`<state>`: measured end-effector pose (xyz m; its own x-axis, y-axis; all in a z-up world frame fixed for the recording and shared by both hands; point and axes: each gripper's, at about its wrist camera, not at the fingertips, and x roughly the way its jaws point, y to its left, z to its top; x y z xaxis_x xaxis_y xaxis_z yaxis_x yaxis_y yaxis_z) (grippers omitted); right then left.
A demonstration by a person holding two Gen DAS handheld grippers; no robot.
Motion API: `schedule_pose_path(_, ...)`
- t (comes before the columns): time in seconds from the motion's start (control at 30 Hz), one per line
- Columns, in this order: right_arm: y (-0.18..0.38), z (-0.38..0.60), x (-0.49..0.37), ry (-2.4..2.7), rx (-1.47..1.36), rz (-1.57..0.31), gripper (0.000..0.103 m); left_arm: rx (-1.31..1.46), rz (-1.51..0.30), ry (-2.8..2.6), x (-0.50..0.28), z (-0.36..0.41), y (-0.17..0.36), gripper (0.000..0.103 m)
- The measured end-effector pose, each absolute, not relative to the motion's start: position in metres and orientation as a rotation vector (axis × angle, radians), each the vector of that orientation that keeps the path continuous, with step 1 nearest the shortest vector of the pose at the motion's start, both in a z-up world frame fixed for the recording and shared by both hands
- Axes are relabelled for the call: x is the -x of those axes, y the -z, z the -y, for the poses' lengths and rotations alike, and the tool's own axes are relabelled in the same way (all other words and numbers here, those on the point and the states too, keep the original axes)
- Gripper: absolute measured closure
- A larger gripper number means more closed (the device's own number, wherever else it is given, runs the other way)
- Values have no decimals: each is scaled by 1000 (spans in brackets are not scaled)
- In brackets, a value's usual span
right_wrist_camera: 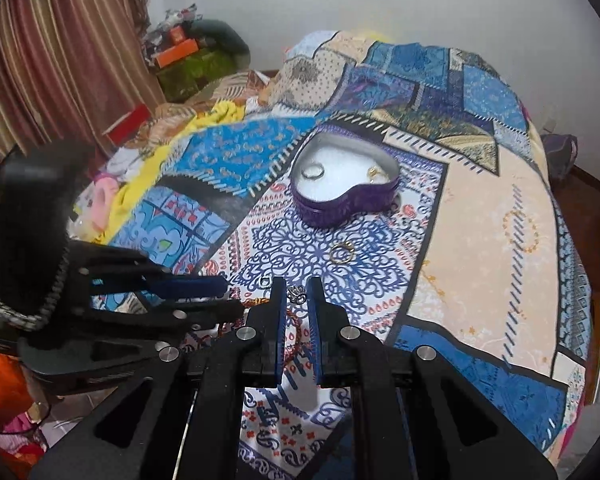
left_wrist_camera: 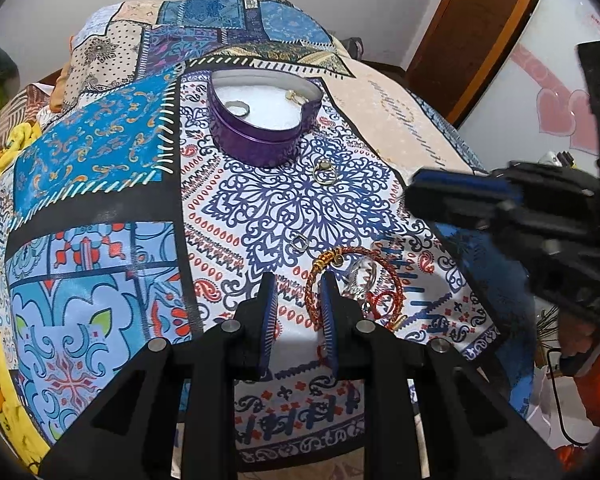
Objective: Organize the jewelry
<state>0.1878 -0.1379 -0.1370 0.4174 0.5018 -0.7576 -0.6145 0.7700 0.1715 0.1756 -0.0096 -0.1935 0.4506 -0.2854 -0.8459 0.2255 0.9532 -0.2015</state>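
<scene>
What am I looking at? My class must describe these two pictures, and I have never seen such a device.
No robot: a person holds a two-jawed tool in each hand, each with a camera looking along its jaws. One picture comes from the left gripper, the other from the right gripper; each also shows the other tool. A patterned bedspread lies below. On it stands a purple heart-shaped tin holding a silver ring and a gold piece. Loose on the cloth lie a gold ring, a second silver ring and a red beaded bracelet. The right jaws seem to pinch a small silver piece; the left jaws stand apart at the bracelet, apparently gripping nothing.
</scene>
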Motion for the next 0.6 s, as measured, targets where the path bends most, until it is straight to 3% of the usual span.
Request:
schedule_pose_path(0.37, 132, 164, -195, -639, 106, -872, 94, 64, -1042, 301, -182, 13, 201, 83)
schedule_pose_path(0.47, 135, 167, -194, -632, 102, -881, 94, 53, -1030, 317, -180, 16, 198, 98)
schedule_pose_path(0.6, 144, 169, -192, -632, 97, -909, 94, 55, -1008, 324, -177, 20, 194, 101)
